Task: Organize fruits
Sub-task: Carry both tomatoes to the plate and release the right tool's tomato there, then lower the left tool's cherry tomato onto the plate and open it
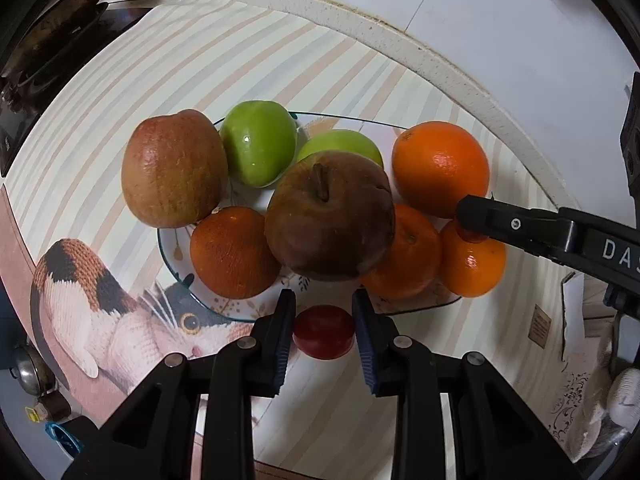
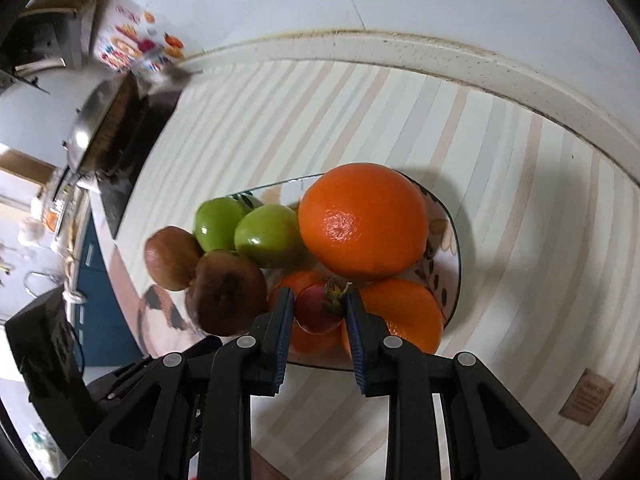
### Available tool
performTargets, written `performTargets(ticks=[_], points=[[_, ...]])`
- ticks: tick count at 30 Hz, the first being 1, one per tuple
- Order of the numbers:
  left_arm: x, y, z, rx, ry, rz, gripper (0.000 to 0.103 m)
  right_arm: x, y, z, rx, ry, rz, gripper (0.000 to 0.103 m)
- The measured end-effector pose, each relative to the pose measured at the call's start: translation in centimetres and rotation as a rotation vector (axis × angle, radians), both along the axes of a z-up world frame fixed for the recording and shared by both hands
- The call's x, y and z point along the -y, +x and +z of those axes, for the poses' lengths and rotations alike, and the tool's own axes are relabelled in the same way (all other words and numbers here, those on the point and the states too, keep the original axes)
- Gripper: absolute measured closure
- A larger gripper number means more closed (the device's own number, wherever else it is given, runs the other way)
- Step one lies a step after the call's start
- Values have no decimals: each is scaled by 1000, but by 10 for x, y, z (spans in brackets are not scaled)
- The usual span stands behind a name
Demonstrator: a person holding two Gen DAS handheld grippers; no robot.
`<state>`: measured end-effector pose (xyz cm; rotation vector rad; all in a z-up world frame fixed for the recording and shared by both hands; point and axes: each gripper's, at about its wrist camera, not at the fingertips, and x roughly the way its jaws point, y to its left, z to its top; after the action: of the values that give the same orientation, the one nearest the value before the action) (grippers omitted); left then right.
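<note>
A patterned plate [image 1: 224,300] on the striped mat holds two green apples [image 1: 259,142], two red-brown apples [image 1: 330,216] and several oranges [image 1: 440,168]. My left gripper [image 1: 323,334] is shut on a small red tomato [image 1: 324,332] at the plate's near rim. My right gripper [image 2: 319,310] is shut on another small red tomato with a green stem [image 2: 318,308], held over the oranges [image 2: 362,220]; its finger also shows in the left wrist view [image 1: 504,222]. The plate [image 2: 450,240] shows in the right wrist view too.
A cat picture [image 1: 104,312] is printed on the mat left of the plate. A dark pan [image 2: 104,136] sits on a cooktop at the far left. A raised white counter edge [image 1: 400,36] and tiled wall run behind.
</note>
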<state>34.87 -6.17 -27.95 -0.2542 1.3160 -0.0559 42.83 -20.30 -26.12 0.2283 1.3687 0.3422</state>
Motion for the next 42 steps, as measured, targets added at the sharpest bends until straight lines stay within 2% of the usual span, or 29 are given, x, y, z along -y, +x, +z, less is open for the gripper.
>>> performTargets(ticks=[3,4,5,6,7,8,9,11,13,18,20,24,27,31,34,37,42], points=[[-2,4,-5,-35,-2,18,75,0,3,-4,-15,-10,-15,72],[-3,5,-6,-42,-6,29,72,2,3,-2,-17,-4,-26,64],[-6,5,-5,-47,-13,42,66,2,3,1,-11,-10,-35,49],[-7,6,-4,-50,-18,48,61,2,2,4,-1,-16,-43,41],[-9,5,-2,-50,-27,54,42,5,1,8,11,-10,-48,31],[-10,4,1,-45,-30,55,25,7,0,12,15,-6,-56,29],[-11,3,5,-37,-26,49,21,8,-1,16,20,-7,-65,29],[-11,-2,13,-21,-27,43,21,10,-5,25,43,-16,-71,26],[-15,-7,21,-2,-24,41,21,14,-13,33,67,-35,-82,21],[-23,-39,28,51,95,26,21,19,-45,45,126,-85,-79,19],[-28,-60,18,30,58,23,21,21,-60,44,130,-83,-84,19],[-18,-85,-10,-37,54,-39,21,25,-89,27,105,-80,-90,19],[-13,-87,-25,-57,42,-51,31,29,-103,13,80,-68,-109,19],[-3,-78,-40,-62,63,-96,68,40,-112,4,67,-66,-141,19],[1,-74,-47,-60,68,-114,75,47,-114,6,79,-70,-160,19],[2,-73,-45,-39,70,-114,76,53,-115,10,93,-74,-174,19],[-6,-68,-18,20,27,-90,76,63,-114,11,94,-58,-206,19]])
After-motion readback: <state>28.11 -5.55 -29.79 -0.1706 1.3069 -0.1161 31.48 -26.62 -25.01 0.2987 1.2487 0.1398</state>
